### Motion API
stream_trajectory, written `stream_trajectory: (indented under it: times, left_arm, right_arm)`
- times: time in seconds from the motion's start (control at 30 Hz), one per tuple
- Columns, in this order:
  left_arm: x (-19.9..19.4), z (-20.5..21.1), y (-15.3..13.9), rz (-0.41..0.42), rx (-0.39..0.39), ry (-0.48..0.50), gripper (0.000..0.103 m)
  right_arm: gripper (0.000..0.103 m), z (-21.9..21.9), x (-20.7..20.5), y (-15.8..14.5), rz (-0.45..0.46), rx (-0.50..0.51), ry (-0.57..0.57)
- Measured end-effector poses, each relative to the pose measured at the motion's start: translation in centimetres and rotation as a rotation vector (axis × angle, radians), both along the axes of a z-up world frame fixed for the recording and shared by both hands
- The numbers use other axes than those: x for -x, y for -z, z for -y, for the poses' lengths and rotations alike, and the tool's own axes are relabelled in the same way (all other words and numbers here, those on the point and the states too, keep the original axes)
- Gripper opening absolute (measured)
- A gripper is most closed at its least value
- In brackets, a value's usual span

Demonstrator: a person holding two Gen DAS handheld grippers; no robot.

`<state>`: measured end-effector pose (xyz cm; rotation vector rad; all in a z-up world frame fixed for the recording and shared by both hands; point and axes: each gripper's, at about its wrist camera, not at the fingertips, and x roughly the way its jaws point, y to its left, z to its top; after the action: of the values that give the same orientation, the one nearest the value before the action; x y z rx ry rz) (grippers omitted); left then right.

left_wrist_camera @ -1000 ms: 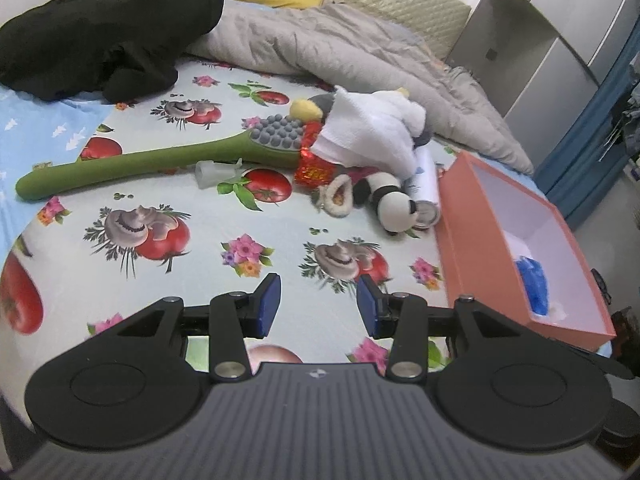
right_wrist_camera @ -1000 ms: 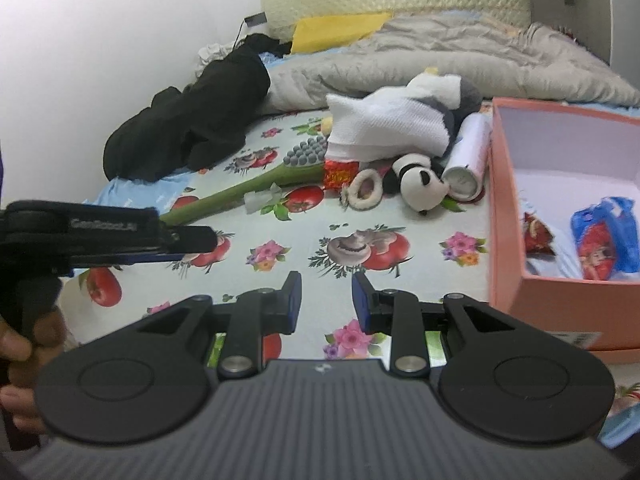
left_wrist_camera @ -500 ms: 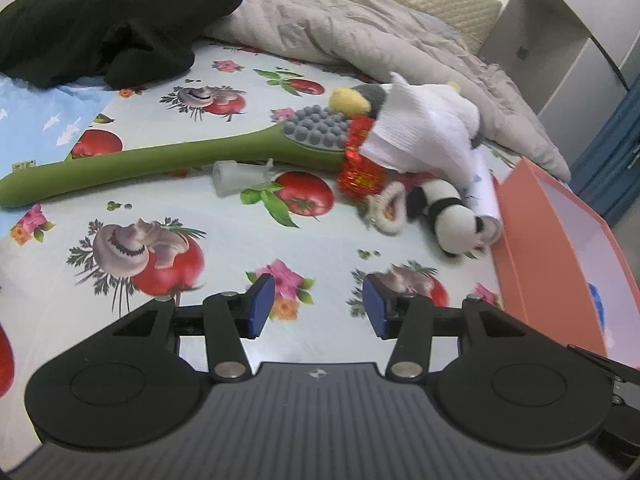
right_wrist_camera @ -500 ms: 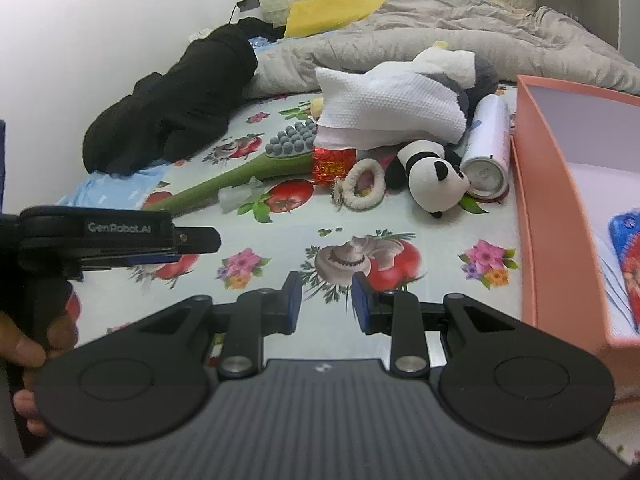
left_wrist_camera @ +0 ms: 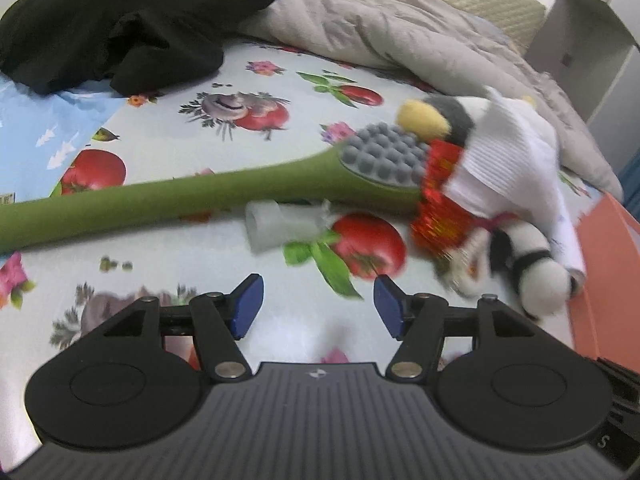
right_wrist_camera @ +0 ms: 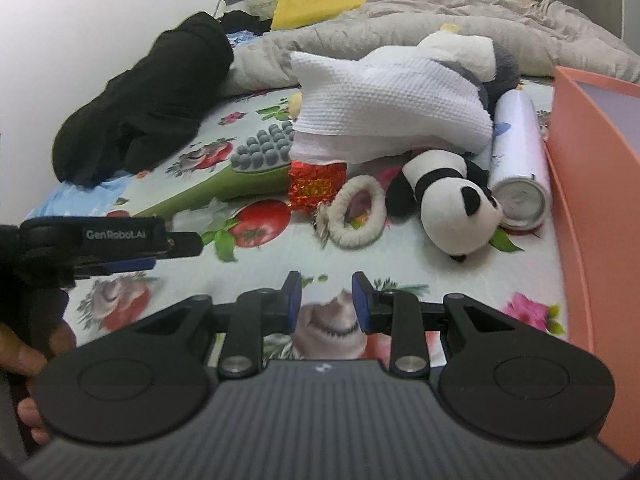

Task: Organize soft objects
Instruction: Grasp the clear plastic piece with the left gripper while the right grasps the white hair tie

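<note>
Left gripper fingers opening, nothing between them — only printed bed sheet seen beneath. Right gripper fingers set narrow, empty. Ahead on bed: panda plush, fuzzy ring, red foil packet, white cloth draped over grey plush. Green massage bat laid beside. Orange box at right.

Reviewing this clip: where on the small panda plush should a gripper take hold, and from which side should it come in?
Probably the panda plush's white body just behind the head, jaws closing across its width. It lies on its side with the head toward the camera, so come from above and the near side; the white can and orange box crowd its right. The right gripper, empty, already faces it.
</note>
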<state>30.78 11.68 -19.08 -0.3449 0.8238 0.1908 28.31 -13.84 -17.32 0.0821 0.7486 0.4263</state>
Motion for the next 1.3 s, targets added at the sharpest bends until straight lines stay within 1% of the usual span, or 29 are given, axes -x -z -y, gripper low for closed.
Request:
stream_trajectory:
  times: [0.03,0.07,0.13,0.2,0.3,0.4,0.5,0.53,0.6,0.67,0.7,0.73,0.77,0.8,0.83,0.93,0.97,1.03,1.07,1.2,1.3]
  left_arm:
    - [-0.6,-0.3,0.3,0.002,-0.002,-0.009,0.067]
    - [-1.1,-0.4,0.5,0.004,-0.009,-0.018,0.067]
    - [-1.9,-0.6,1.0,0.007,-0.029,-0.030,0.067]
    - [-2.6,-0.7,1.4,0.008,-0.053,-0.031,0.067]
    - [-3.4,-0.6,2.0,0.010,-0.100,-0.044,0.076]
    - [-3.7,-0.4,2.5,0.026,-0.132,-0.056,0.076]
    - [-3.9,-0.4,2.8,0.042,-0.135,-0.057,0.076]
    - [-4.0,-0.3,2.8,0.050,-0.132,-0.055,0.076]
    - [-4.1,-0.3,3.1,0.052,-0.135,-0.054,0.076]
    - [-4.2,-0.4,3.2,0.056,-0.146,-0.066,0.076]
    - [-4.2,-0.5,3.2,0.062,-0.147,-0.073,0.075]
    - [-4.2,-0.6,3.2,0.068,-0.137,-0.080,0.074]
    - [-4.3,-0.8,3.3,0.069,-0.129,-0.085,0.073]
    - [-4.3,-0.8,3.3,0.069,-0.142,-0.087,0.069]
    - [-4.4,-0.7,3.3,0.066,-0.155,-0.085,0.061]
    - [-4.2,-0.8,3.2,0.069,-0.145,-0.082,0.052]
    - [-4.2,-0.8,3.1,0.069,-0.148,-0.080,0.050]
    - [-3.8,-0.8,2.9,0.074,-0.155,-0.078,0.039]
    - [-3.6,-0.8,2.7,0.078,-0.150,-0.076,0.037]
    - [-2.5,-1.3,2.0,0.078,-0.119,-0.081,0.020]
    - [-1.4,-1.4,1.4,0.080,-0.094,-0.081,0.011]
  right_arm:
    - [0.035,-0.3,-0.7,0.3,-0.003,0.004,0.003]
    - [0.047,-0.5,-1.2,0.6,-0.005,0.007,0.004]
    - [0.058,-0.8,-2.4,1.1,-0.010,0.013,0.013]
    - [0.057,-1.1,-3.3,1.5,-0.003,0.015,0.027]
    - [0.057,-1.7,-4.4,2.1,0.018,0.042,0.025]
    - [0.057,-2.2,-5.6,2.9,0.025,0.062,0.042]
    - [0.057,-2.7,-6.5,3.5,0.045,0.085,0.051]
    - [0.055,-2.8,-6.6,3.7,0.047,0.086,0.047]
    - [0.048,-3.1,-6.7,4.0,0.058,0.104,0.037]
    - [0.033,-3.5,-6.5,4.1,0.080,0.133,0.022]
    - [0.029,-3.5,-6.5,4.1,0.081,0.129,0.016]
    - [0.023,-3.6,-6.5,4.1,0.082,0.128,0.014]
    - [0.021,-3.7,-6.5,4.1,0.083,0.135,0.010]
    - [0.020,-3.8,-6.4,4.0,0.085,0.138,0.004]
    - [0.019,-3.8,-6.4,4.0,0.084,0.141,0.001]
    - [0.018,-3.8,-6.1,3.7,0.077,0.137,-0.003]
    - [0.018,-3.8,-6.1,3.7,0.073,0.134,-0.002]
    - [0.018,-3.6,-5.7,3.5,0.065,0.127,-0.003]
    - [0.018,-3.6,-5.6,3.6,0.063,0.125,-0.004]
    - [0.018,-3.5,-4.5,3.2,0.061,0.129,-0.013]
    - [0.018,-3.4,-3.5,2.6,0.071,0.131,-0.018]
